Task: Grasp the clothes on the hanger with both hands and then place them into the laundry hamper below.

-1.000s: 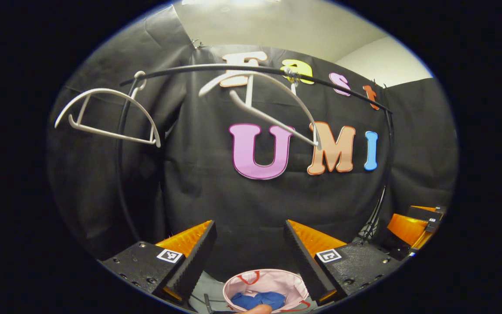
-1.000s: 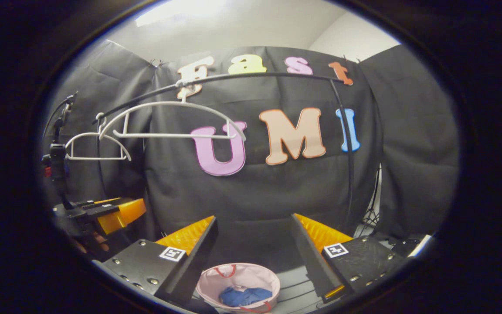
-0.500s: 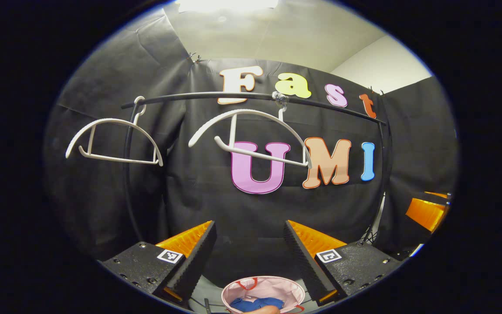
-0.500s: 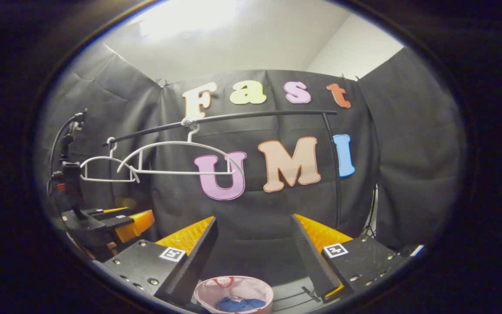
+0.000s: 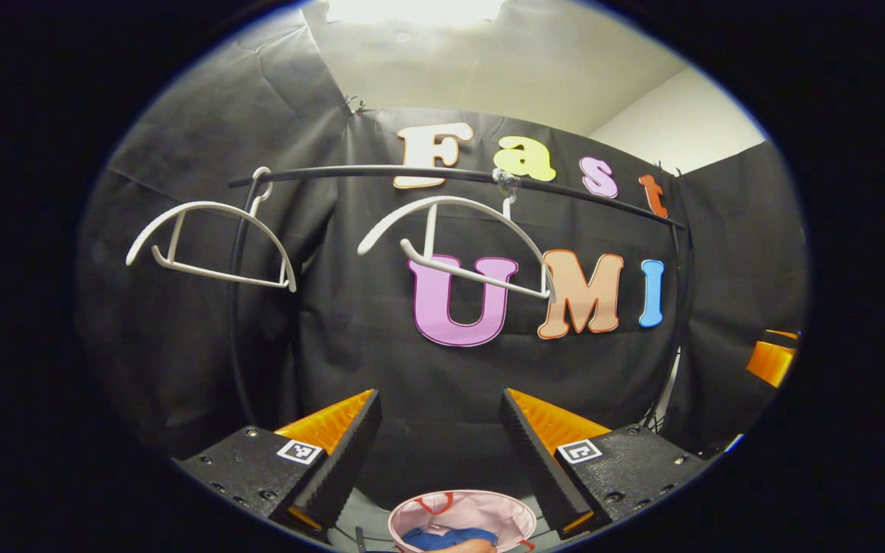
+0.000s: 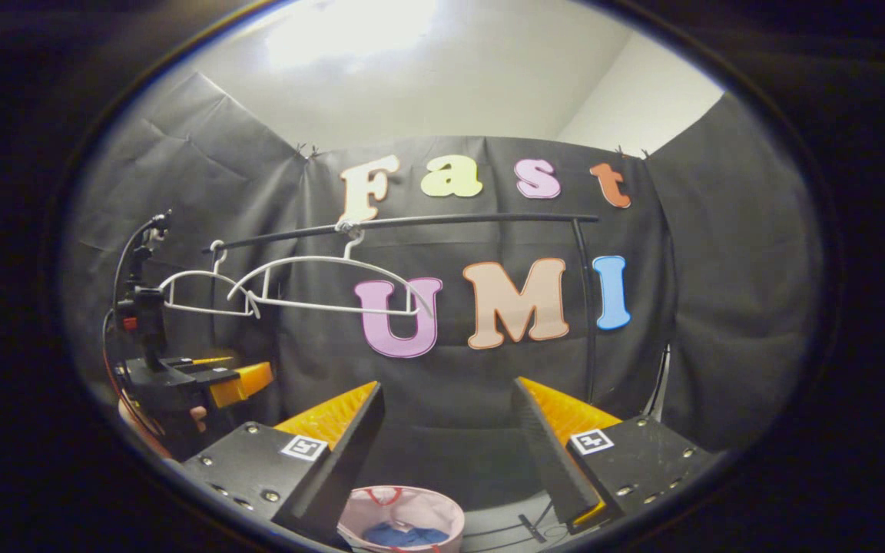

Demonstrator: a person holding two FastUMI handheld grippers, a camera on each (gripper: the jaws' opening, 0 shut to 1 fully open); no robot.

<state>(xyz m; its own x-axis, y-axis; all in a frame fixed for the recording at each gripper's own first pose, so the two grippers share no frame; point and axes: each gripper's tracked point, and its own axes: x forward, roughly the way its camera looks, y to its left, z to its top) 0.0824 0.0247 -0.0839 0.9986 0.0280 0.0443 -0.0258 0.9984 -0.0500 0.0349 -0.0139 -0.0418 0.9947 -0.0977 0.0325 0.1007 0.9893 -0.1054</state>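
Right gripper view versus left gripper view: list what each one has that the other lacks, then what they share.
Right gripper view: the left gripper seen from the side at the left edge, with its camera mast. Left gripper view: an orange piece of the right gripper at the right edge, and a fingertip at the bottom. Shared: the black rail, two bare white hangers, the pink hamper holding blue clothes, and the camera's own jaws open in front.
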